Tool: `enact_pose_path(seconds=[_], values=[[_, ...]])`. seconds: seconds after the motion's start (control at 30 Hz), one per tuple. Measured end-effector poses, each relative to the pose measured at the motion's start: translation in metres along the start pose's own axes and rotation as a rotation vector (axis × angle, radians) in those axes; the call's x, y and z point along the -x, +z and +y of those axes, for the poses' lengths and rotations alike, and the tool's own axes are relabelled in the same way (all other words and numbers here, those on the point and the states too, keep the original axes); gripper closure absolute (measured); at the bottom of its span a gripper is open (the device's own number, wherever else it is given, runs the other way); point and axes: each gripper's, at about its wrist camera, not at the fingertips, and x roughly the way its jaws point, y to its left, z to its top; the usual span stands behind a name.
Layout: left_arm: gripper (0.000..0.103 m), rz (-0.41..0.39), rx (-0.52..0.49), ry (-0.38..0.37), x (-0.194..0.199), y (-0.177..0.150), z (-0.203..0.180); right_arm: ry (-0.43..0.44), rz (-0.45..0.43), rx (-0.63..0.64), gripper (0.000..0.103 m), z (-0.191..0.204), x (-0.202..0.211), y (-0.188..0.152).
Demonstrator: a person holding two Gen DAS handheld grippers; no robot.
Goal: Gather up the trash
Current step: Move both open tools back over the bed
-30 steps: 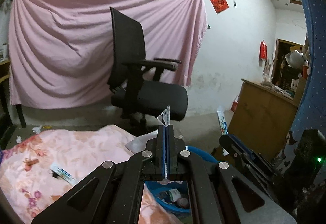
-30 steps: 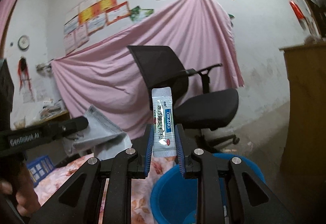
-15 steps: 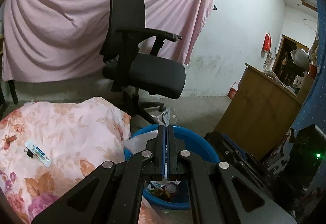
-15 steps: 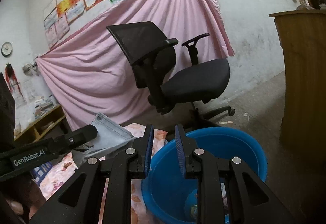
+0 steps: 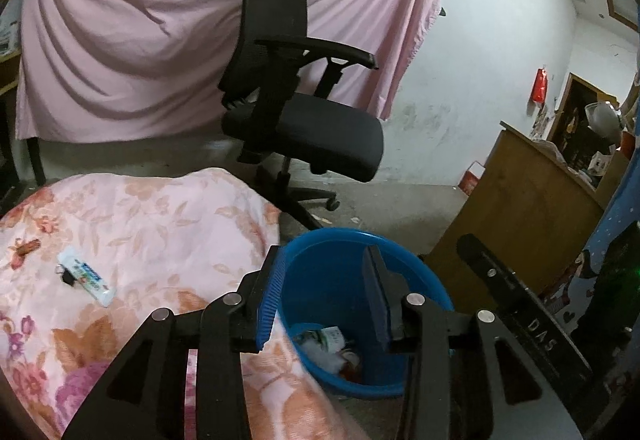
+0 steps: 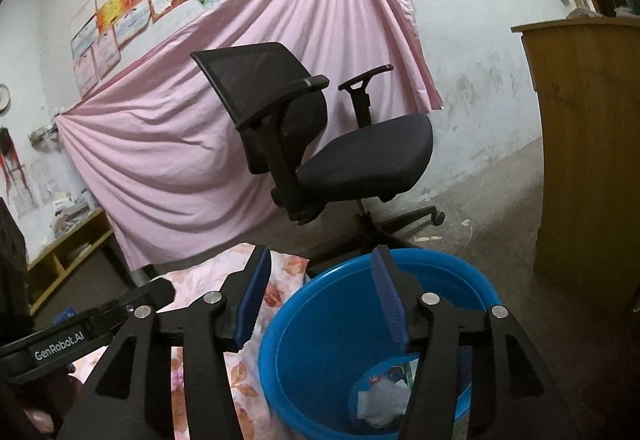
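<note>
Left hand-held gripper (image 5: 324,292) and right hand-held gripper (image 6: 320,296): both open, empty, above blue bucket (image 5: 340,240) holding trash. Remaining packet (image 5: 86,276): lay on floral blanket (image 5: 160,215). Advice: approach flat, pinch its long edges.

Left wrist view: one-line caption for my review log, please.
Open left hand-held gripper above the blue bin holding trash, with a white sachet lying on the floral blanket.
</note>
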Motion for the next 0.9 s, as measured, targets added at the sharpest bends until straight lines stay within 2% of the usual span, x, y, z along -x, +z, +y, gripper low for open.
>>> enact_pose_path(seconds=[0.07,0.1,0.27,0.33,0.43,0.57,0.9], values=[[0.056,-0.017,0.003,0.01,0.006,-0.001,0.005,-0.013,0.0,0.018,0.036,0.003,0.0,-0.001],[0.054,-0.032,0.008,0.017,0.012,0.0,0.009,-0.019,0.0,0.026,0.025,0.005,-0.001,-0.001],[0.044,-0.089,0.004,0.065,0.034,0.0,0.026,-0.04,-0.028,0.061,0.013,0.018,0.002,-0.002],[0.04,-0.114,-0.006,0.094,0.044,-0.001,0.033,-0.039,-0.052,0.052,0.001,0.024,0.004,-0.001],[0.02,-0.174,0.005,0.137,0.065,-0.004,0.049,-0.016,-0.083,0.043,0.0,0.035,0.006,0.001],[0.006,-0.245,0.043,0.191,0.086,-0.003,0.07,0.035,-0.12,0.067,0.0,0.058,0.006,0.0],[0.005,-0.357,0.085,0.313,0.132,-0.009,0.12,0.158,-0.248,0.207,0.0,0.13,0.017,-0.01]])
